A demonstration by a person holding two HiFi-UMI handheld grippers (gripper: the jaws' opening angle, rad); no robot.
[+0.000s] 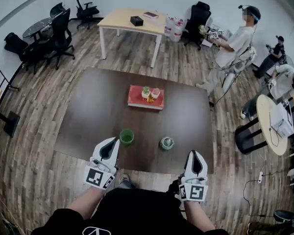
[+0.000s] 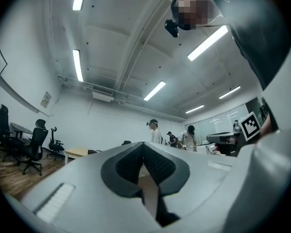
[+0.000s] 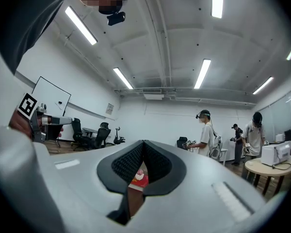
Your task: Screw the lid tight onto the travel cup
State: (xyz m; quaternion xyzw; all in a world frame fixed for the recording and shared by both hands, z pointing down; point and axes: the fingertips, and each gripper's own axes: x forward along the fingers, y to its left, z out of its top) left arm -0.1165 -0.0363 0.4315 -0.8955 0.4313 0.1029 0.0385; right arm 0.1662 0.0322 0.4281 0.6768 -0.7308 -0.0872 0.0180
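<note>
On tbl: cup, lid apart

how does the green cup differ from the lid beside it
The cup is bright green with an open mouth; the lid is paler, grey-green, with a raised middle. The cup stands left, just ahead of the left gripper; the lid stands right, nearer the right gripper. Both rest apart on the dark table, touched by neither gripper.
</note>
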